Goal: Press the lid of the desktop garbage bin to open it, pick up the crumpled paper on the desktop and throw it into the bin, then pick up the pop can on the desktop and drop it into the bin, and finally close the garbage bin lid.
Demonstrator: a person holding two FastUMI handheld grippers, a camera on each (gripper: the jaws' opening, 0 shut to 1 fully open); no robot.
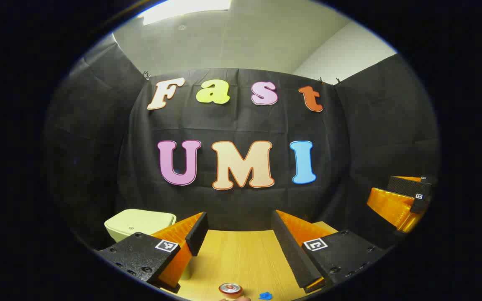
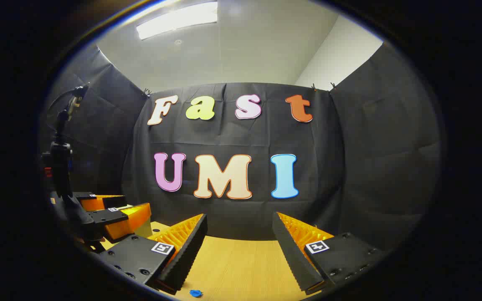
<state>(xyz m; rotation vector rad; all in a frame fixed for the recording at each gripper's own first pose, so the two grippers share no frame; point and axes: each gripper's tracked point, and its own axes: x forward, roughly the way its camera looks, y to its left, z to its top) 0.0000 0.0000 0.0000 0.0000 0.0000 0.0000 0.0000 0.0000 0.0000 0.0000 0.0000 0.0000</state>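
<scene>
Garbage bin (image 1: pixel 140 223), pale green with its lid down flat, sits at the far left of the bench (image 1: pixel 241 259), partly behind the left gripper (image 1: pixel 237 238), whose jaws stand wide apart and hold nothing. The pop can (image 1: pixel 230 289) stands upright at the near edge of the left gripper view, just below and between those jaws, with a small blue scrap (image 1: pixel 265 296) lying just beside it. The right gripper (image 2: pixel 239 242) is likewise spread open and empty over bare wood, and its view catches the left gripper off to the left. I cannot make out the crumpled paper, so its place is uncertain. Judging from the shut lid, the opening press is not yet done. The risk from here is pressing off-centre or too hard, which could slide or tip the light bin; sweeping the left gripper toward it could also clip the can and send it rolling.
</scene>
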